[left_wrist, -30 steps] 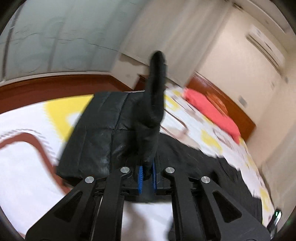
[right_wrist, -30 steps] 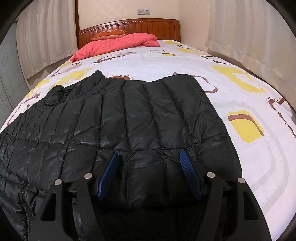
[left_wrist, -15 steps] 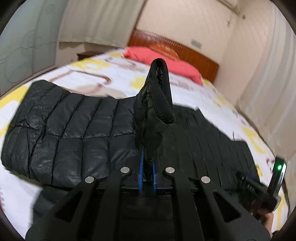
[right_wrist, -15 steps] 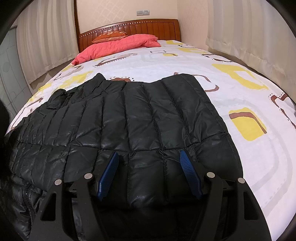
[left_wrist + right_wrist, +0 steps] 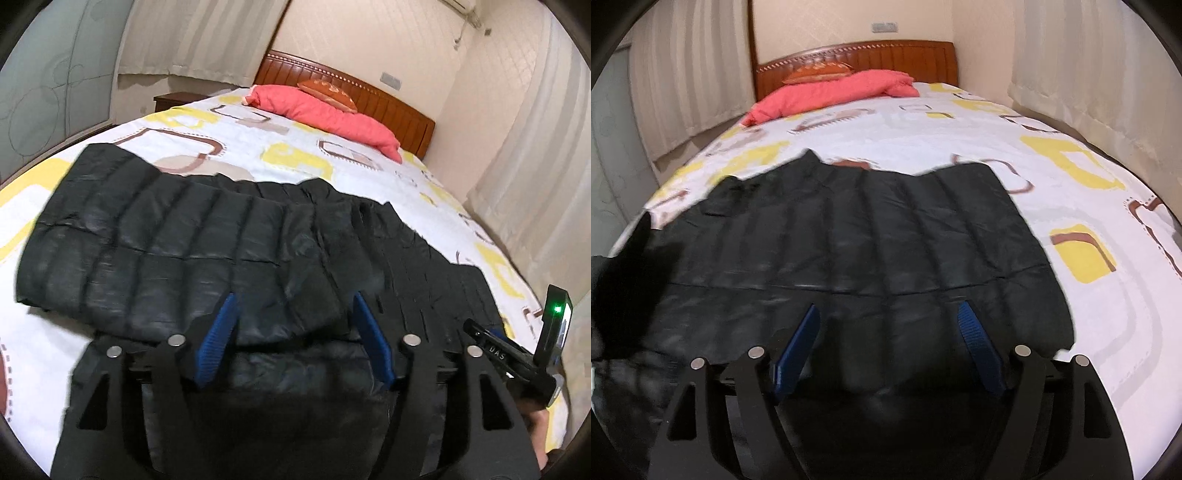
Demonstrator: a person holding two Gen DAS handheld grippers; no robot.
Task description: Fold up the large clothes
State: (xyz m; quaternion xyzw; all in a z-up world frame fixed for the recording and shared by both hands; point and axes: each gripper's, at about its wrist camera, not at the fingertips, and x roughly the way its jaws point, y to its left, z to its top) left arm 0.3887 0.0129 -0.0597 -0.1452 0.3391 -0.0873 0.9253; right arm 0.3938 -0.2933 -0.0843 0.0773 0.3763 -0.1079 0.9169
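Observation:
A black quilted puffer jacket (image 5: 207, 243) lies spread across the bed, also in the right wrist view (image 5: 871, 236). My left gripper (image 5: 293, 306) is open and empty, its blue pads (image 5: 218, 332) wide apart just above the jacket's near part. My right gripper (image 5: 888, 317) is open and empty too, its pads (image 5: 975, 339) over the jacket's near edge. The right gripper's body with a green light shows at the lower right of the left wrist view (image 5: 524, 354). A dark fold of the jacket rises at the left edge of the right wrist view (image 5: 631, 280).
The bed (image 5: 1015, 147) has a white sheet with yellow and brown shapes. A pink pillow (image 5: 325, 114) and an orange cushion (image 5: 816, 74) lie by the wooden headboard (image 5: 886, 55). Curtains (image 5: 1089, 74) hang on both sides. A nightstand (image 5: 177, 99) stands at the left.
My left gripper has opened and let go of the jacket sleeve it held pinched upright; the sleeve now lies down on the jacket. The right gripper stays open and has shifted slightly.

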